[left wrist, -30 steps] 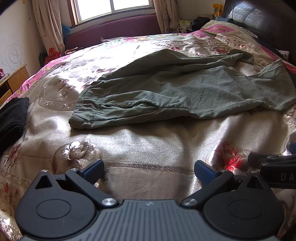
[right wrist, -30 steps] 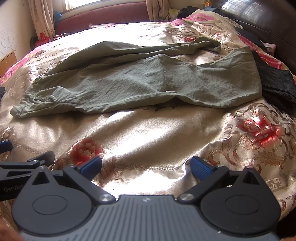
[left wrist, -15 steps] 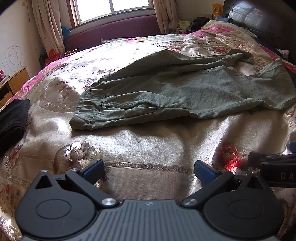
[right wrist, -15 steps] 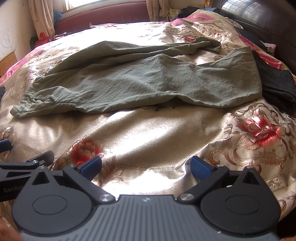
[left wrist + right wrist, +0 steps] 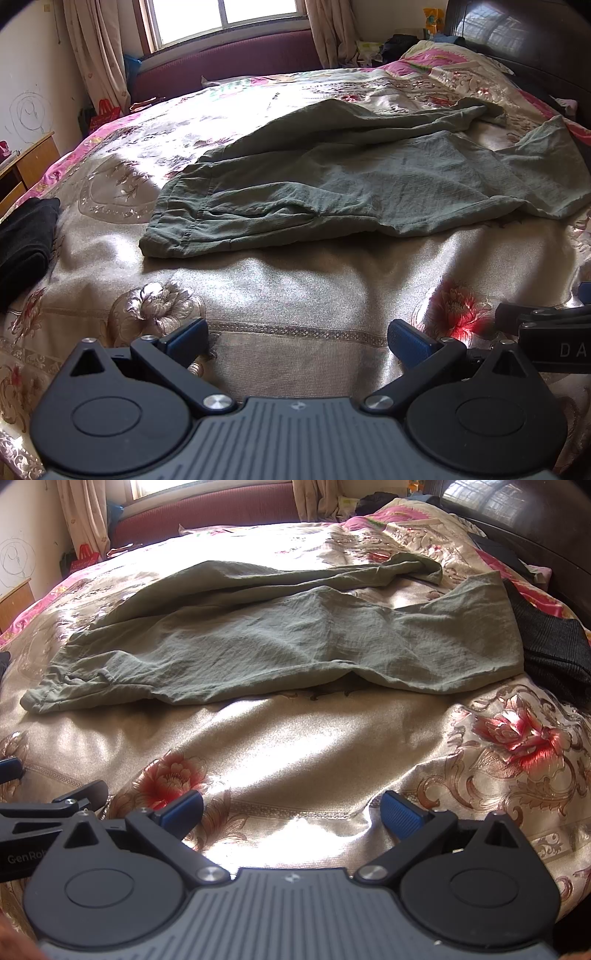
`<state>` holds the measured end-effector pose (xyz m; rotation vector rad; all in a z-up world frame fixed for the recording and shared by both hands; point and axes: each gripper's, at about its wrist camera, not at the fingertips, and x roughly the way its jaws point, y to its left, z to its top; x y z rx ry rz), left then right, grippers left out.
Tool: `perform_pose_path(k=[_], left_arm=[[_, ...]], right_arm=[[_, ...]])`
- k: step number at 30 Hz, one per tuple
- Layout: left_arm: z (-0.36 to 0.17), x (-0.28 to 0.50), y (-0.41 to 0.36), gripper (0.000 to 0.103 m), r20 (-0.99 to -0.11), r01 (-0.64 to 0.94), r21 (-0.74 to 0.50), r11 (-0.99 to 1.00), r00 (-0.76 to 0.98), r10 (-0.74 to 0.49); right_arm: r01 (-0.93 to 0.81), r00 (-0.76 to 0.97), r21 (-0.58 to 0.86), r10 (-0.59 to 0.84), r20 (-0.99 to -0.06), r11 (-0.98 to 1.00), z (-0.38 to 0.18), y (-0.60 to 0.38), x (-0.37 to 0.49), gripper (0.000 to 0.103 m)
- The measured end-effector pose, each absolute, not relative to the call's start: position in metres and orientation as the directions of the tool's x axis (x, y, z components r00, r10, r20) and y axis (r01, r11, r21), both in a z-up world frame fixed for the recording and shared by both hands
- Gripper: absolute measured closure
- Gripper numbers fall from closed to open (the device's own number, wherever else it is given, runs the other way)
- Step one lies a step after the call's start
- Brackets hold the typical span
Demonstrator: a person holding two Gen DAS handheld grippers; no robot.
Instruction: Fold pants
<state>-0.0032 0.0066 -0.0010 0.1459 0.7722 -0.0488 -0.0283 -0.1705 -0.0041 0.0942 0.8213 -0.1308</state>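
Two claws agape: left claw (image 5: 297, 341), right claw (image 5: 291, 812) | rumpled olive pants (image 5: 351, 184) | satin bedspread (image 5: 295, 280)

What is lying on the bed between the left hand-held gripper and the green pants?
Nothing lies there. In the left wrist view, only bare floral bedspread stretches from the open left hand-held gripper to the pants.
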Motion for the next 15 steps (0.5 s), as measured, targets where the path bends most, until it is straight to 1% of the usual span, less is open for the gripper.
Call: perform_pose_path(k=[15], left_arm=[[-0.0011,-0.0032,0.0060,0.000,-0.695,0.099,0.119,0.988,0.719,0.012]], right_arm=[[0.153,0.673,0.032,-0.080,-0.735,0.988,-0.0041,-0.1705,-0.0279,0.001]])
